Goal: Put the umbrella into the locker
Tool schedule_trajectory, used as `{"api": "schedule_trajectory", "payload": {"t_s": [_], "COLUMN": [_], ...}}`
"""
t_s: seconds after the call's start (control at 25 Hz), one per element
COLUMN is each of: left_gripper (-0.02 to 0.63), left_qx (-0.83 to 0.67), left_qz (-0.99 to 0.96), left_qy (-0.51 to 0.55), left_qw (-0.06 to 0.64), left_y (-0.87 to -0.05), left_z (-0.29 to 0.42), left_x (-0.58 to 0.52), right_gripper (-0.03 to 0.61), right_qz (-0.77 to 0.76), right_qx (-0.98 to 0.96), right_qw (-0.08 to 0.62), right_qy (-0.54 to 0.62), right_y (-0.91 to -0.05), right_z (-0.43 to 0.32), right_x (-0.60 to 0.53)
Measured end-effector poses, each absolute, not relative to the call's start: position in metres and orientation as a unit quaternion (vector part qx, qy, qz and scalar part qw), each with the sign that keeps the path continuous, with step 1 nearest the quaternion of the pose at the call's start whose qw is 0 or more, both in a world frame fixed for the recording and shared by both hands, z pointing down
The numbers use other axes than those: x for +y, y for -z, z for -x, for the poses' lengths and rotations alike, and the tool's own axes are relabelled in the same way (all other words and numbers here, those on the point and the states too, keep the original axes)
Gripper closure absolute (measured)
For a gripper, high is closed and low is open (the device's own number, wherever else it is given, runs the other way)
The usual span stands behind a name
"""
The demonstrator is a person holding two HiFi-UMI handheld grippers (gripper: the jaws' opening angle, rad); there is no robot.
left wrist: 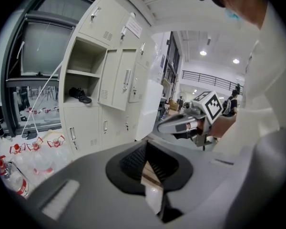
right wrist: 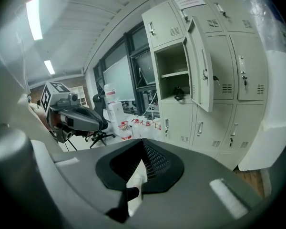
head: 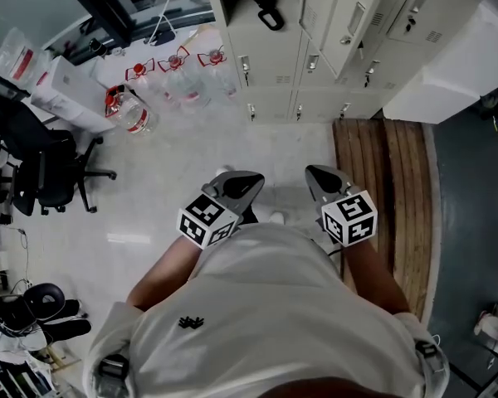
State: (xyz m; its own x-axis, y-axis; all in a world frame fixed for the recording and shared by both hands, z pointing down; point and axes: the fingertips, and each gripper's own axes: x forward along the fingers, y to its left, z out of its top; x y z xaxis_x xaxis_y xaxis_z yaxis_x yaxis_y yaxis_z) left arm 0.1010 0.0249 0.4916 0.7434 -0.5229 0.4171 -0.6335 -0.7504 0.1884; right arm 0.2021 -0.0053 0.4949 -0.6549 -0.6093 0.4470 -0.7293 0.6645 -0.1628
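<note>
At lower centre of the head view, the left gripper and right gripper are hanging side by side, jaws pressed together on nothing. What looks like the folded umbrella is lying inside the open locker at top centre, well apart, roughly above the left gripper, so it is probably already stowed.

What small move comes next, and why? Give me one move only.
Probably reach the right claw toward the open pale metal locker door and swing it shut. A small black object, seemingly the folded umbrella, already lies on the floor of the open compartment, and both that claw and the left claw are shut and empty.
</note>
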Motion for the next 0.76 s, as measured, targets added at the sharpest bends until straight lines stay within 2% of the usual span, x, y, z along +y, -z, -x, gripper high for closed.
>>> {"api": "schedule_trajectory", "payload": {"t_s": [0.76], "left_gripper": [0.558], "left_qx": [-0.317], "left_qz": [-0.92], "left_qy": [-0.167], "left_qw": [0.161], "left_y": [-0.492], "left_z": [-0.087], "left_x": [-0.023], "right_gripper": [0.577], "right_qz": [-0.367], "right_qx": [-0.897], "right_qw": [0.198], "right_qy": [-0.15], "right_y": [-0.496], "right_z": [-0.183], "right_x": [-0.057]}}
